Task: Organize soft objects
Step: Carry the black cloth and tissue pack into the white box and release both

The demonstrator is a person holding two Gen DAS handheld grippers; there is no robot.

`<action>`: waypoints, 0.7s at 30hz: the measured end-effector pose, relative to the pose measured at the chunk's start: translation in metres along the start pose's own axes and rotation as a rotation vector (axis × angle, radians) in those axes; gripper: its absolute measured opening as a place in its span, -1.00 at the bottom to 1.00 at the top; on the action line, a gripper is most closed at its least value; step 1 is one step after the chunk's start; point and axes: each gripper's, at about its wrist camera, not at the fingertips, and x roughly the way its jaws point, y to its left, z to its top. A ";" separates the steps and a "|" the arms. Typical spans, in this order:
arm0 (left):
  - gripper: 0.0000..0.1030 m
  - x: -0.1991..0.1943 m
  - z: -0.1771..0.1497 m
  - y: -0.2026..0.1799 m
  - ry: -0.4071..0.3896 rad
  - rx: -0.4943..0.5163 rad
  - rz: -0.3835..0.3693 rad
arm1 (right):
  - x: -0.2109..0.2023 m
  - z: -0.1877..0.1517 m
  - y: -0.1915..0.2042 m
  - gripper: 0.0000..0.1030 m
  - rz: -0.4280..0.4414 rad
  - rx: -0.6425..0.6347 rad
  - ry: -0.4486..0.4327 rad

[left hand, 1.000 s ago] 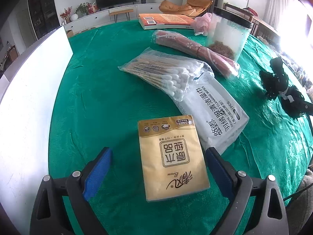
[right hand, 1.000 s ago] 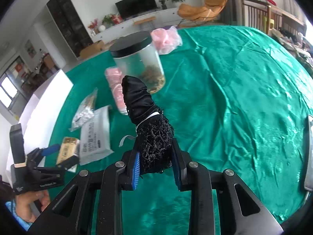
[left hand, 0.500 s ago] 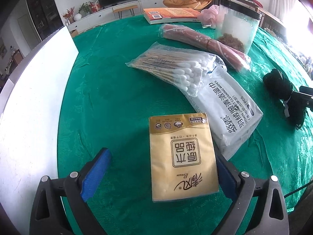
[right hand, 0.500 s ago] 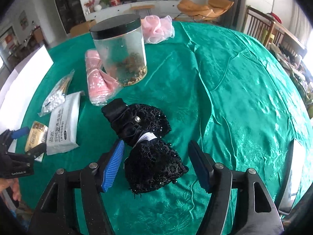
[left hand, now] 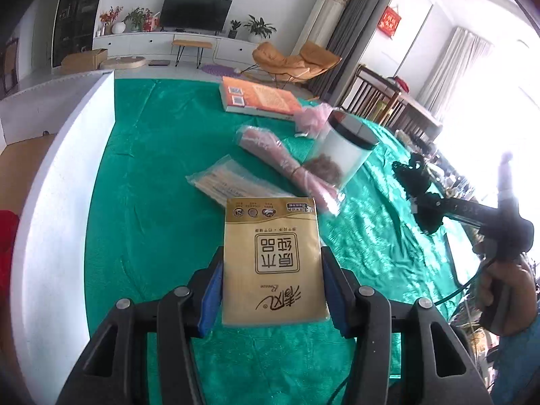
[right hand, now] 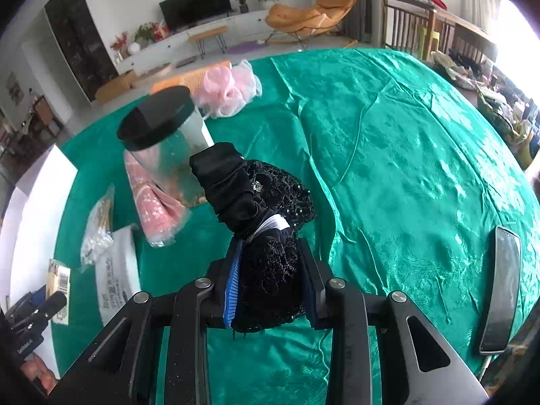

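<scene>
The left tongs (left hand: pixel 271 288), jaws just closed, clamp the gold tissue pack (left hand: pixel 272 260) by its side edges above the green worktop (left hand: pixel 152 202). The right tongs (right hand: pixel 270 283), also just closed, pinch the black lace bundle (right hand: pixel 260 222), its satin end jutting far beyond.

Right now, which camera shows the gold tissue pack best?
The left wrist view: the gold tissue pack fills the centre, clamped in the left gripper. The right wrist view shows only its edge at far left.

Jar (right hand: pixel 162 141) behind roll (right hand: pixel 152 202), swab bag (right hand: pixel 98 226) to its left
</scene>
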 end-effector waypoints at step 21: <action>0.95 -0.213 -0.041 0.217 -0.181 -0.314 0.659 | -0.085 -0.067 0.401 0.28 0.749 -0.469 0.135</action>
